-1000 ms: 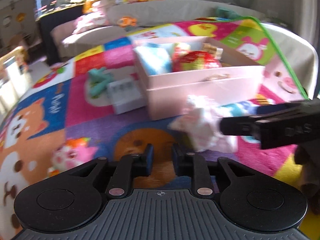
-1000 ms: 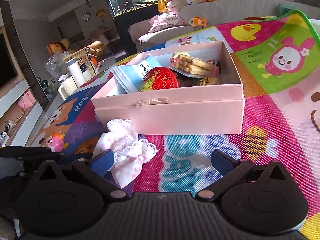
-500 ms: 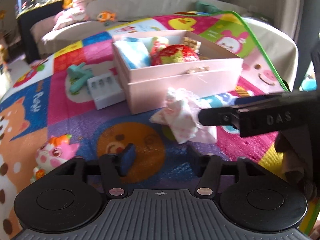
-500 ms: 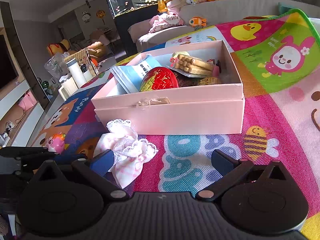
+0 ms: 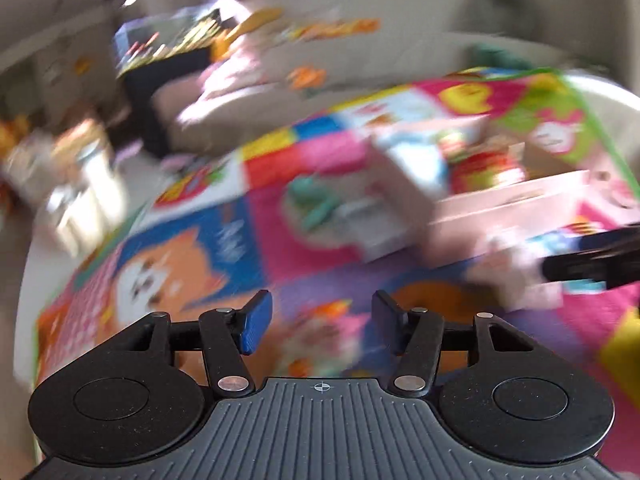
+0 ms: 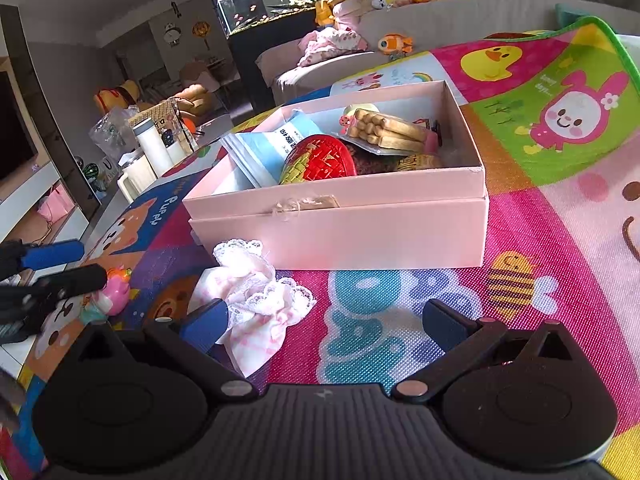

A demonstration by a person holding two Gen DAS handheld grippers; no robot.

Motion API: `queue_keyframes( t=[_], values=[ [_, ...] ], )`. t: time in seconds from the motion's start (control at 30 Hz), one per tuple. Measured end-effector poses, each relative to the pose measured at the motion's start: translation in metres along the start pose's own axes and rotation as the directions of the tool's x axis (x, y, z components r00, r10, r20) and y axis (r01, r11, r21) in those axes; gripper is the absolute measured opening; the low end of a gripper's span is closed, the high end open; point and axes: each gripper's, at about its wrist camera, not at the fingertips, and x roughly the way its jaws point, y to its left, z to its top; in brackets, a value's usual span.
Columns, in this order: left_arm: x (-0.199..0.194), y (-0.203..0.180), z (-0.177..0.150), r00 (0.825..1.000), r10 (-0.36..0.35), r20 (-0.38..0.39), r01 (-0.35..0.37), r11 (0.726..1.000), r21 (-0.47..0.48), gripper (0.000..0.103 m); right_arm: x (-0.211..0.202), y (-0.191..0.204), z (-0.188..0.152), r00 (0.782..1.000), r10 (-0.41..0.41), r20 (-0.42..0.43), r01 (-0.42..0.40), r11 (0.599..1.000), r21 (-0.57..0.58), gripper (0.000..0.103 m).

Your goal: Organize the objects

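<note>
A pink box (image 6: 376,232) sits on the colourful play mat, holding a red woven pouch (image 6: 320,160), a biscuit pack (image 6: 384,132) and a blue packet (image 6: 272,148). A white-pink lace cloth (image 6: 256,296) lies on the mat in front of the box, touching my right gripper's left finger. My right gripper (image 6: 324,320) is open and empty. My left gripper (image 5: 322,320) is open and empty over a small pink toy (image 6: 114,290); its view is motion-blurred. The left gripper also shows at the left edge of the right wrist view (image 6: 60,268). The box shows blurred in the left wrist view (image 5: 500,208).
A teal toy (image 5: 316,204) and a white tray (image 5: 372,228) lie left of the box, both blurred. A sofa (image 6: 400,36) with soft toys stands behind the mat. A fish tank (image 6: 268,4) and bottles (image 6: 152,148) stand at the far left.
My left gripper has opened from shut and swung left, away from the lace cloth toward the pink toy. My right gripper has stayed still and open.
</note>
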Motion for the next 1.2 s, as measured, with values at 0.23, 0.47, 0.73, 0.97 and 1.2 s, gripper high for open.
queue_keyframes(
  t=[0.23,0.47,0.73,0.97,1.2],
  values=[
    [0.029,0.010,-0.008,0.995,-0.073,-0.072,0.065,0.992,-0.106,0.054,-0.007,0.020,0.006,1.000,-0.026,-0.002,0.026,0.993,-0.119,0.103],
    [0.006,0.029,-0.020,0.984,-0.172,0.039,0.176,0.962,-0.211,0.051,-0.048,0.069,0.078,0.999,0.043,0.030,-0.036,0.980,-0.193,0.103],
    [-0.054,0.087,-0.042,0.984,-0.110,0.143,0.158,0.908,-0.388,0.051,0.075,0.140,0.192,0.978,0.071,-0.195,-0.094,0.989,-0.112,0.096],
    [-0.073,0.105,-0.062,0.985,-0.077,0.155,0.141,0.875,-0.464,0.051,0.209,0.179,0.191,0.938,-0.164,-0.305,0.076,0.957,-0.280,0.077],
    [-0.067,0.109,-0.062,0.978,-0.107,0.178,0.181,0.861,-0.475,0.051,0.256,0.182,0.174,0.898,-0.219,-0.383,0.094,0.943,-0.319,0.047]
  ],
)
